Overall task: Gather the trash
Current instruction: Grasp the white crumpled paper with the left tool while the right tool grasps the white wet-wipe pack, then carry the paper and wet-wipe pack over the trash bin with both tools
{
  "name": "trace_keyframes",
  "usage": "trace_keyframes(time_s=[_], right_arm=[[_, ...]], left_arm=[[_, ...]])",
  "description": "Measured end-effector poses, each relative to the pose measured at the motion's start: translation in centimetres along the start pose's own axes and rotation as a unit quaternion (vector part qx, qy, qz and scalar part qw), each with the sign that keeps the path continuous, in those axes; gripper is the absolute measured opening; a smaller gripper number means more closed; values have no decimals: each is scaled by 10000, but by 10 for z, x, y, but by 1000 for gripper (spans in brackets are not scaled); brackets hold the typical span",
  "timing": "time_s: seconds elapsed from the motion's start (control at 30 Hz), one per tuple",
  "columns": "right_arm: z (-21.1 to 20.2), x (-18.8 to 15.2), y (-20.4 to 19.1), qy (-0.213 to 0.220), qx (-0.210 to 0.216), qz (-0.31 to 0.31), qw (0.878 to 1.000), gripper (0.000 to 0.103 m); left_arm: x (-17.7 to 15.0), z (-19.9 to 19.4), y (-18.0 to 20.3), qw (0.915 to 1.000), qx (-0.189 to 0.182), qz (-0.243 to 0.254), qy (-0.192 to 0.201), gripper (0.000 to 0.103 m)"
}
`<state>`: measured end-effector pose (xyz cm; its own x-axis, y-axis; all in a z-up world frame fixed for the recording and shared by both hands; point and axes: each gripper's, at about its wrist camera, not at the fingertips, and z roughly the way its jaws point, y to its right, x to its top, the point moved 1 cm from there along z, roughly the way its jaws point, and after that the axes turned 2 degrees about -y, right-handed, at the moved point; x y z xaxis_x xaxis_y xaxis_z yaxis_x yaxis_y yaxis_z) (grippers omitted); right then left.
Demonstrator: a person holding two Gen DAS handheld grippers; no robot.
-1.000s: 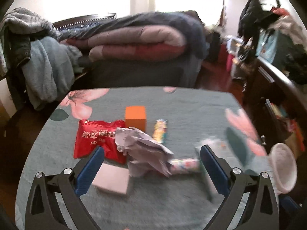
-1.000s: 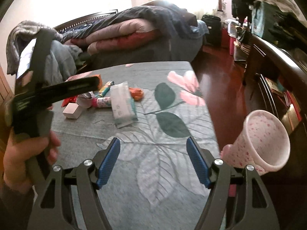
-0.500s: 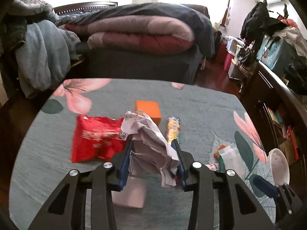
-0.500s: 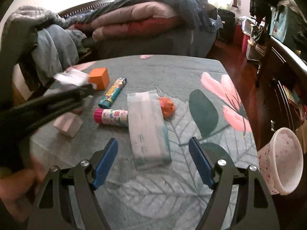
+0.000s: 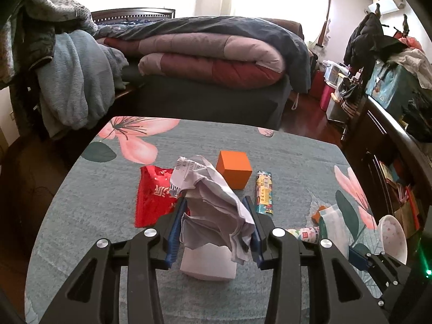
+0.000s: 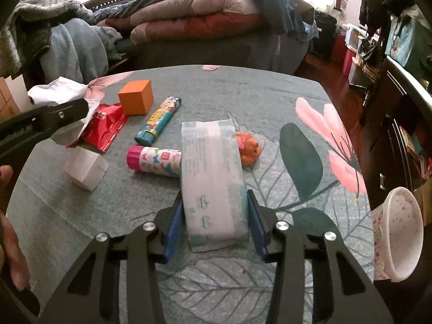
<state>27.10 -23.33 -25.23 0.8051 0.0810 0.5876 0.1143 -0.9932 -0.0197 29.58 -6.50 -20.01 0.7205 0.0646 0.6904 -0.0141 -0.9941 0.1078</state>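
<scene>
My left gripper (image 5: 216, 205) is shut on a crumpled white paper (image 5: 213, 197) and holds it above the floral tablecloth; the paper also shows in the right wrist view (image 6: 62, 91). My right gripper (image 6: 214, 199) is closed around the near end of a long white-and-teal plastic packet (image 6: 212, 178) lying on the table. A red snack wrapper (image 5: 152, 197) lies left of the paper. A pink-white patterned bin (image 6: 399, 232) stands off the table's right edge, also visible in the left wrist view (image 5: 392, 236).
On the table lie an orange cube (image 6: 136, 100), a blue patterned stick (image 6: 159, 120), a pink-capped tube (image 6: 156, 160), a white box (image 6: 85, 170) and a small orange toy (image 6: 249, 148). A bed with folded quilts (image 5: 210, 59) stands behind. A dark cabinet (image 5: 391, 140) is at the right.
My left gripper closed on the crumpled paper and lifted it. My right gripper moved forward over the white packet and closed around its near end.
</scene>
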Motion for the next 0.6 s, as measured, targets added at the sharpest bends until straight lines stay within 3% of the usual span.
trace_keyframes(time_s=[0.6], right_arm=[[-59,-36,17,242,202,317,9990,45]], left_arm=[[-9,-49,20,9994,-160,184,233,43]])
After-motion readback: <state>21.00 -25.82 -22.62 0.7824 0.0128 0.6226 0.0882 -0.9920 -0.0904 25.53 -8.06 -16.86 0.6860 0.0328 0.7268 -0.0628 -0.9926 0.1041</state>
